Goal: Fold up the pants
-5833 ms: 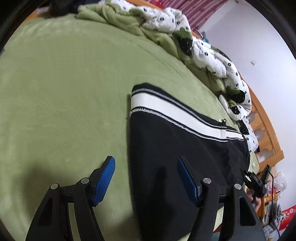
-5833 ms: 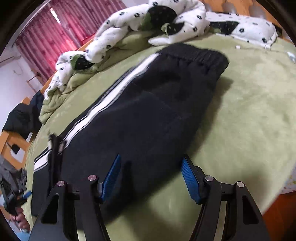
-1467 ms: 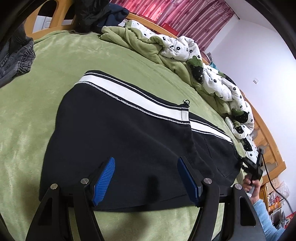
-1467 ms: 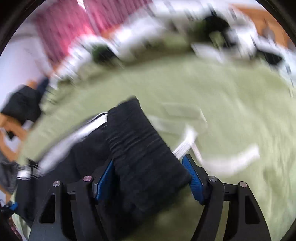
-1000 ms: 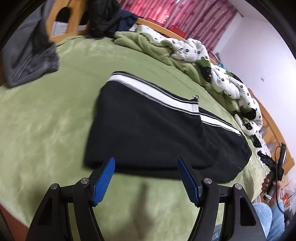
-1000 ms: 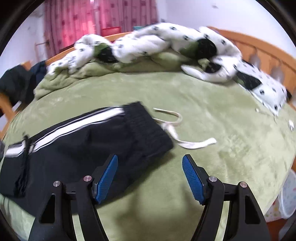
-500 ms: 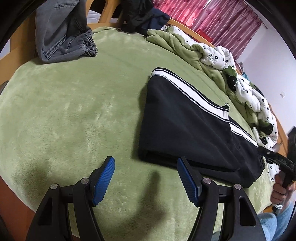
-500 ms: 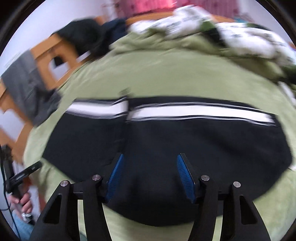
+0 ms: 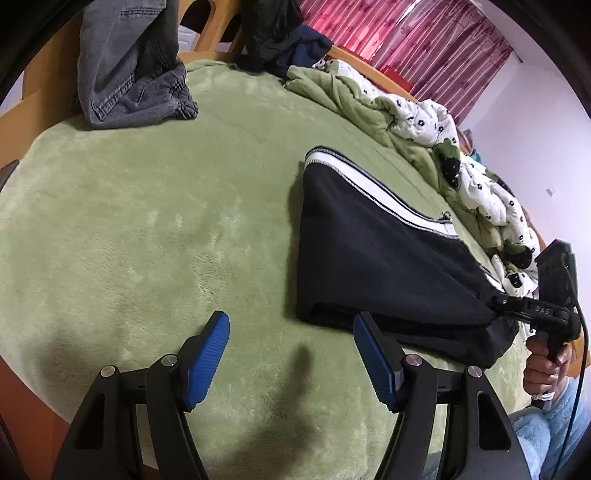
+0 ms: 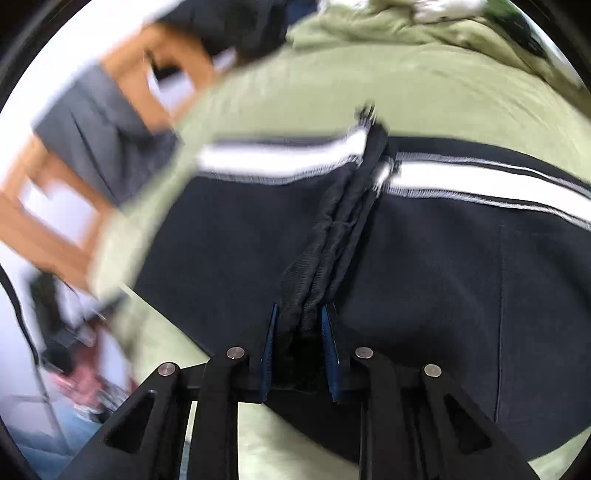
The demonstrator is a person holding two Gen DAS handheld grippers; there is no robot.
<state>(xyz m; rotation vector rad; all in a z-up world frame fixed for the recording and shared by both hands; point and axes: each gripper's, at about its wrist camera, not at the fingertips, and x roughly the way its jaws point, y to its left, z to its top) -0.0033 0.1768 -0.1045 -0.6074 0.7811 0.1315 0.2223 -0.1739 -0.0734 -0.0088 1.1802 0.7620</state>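
Black pants (image 9: 376,254) with a white side stripe lie folded on the green bed (image 9: 147,221). My left gripper (image 9: 291,347) is open and empty, just in front of the pants' near left corner. My right gripper (image 10: 298,334) is shut on a bunched ridge of the pants (image 10: 332,229) at their near edge. It also shows in the left wrist view (image 9: 517,304), gripping the pants' right end and lifting the cloth slightly.
Grey jeans (image 9: 129,62) and dark clothes (image 9: 280,33) hang over the wooden bed frame at the back left. A rumpled green and white flowered quilt (image 9: 424,122) lies along the far side of the bed. The right wrist view is motion-blurred.
My right gripper has closed on the pants' near edge and bunched the cloth. My left gripper has drifted left, away from the pants, and stays open.
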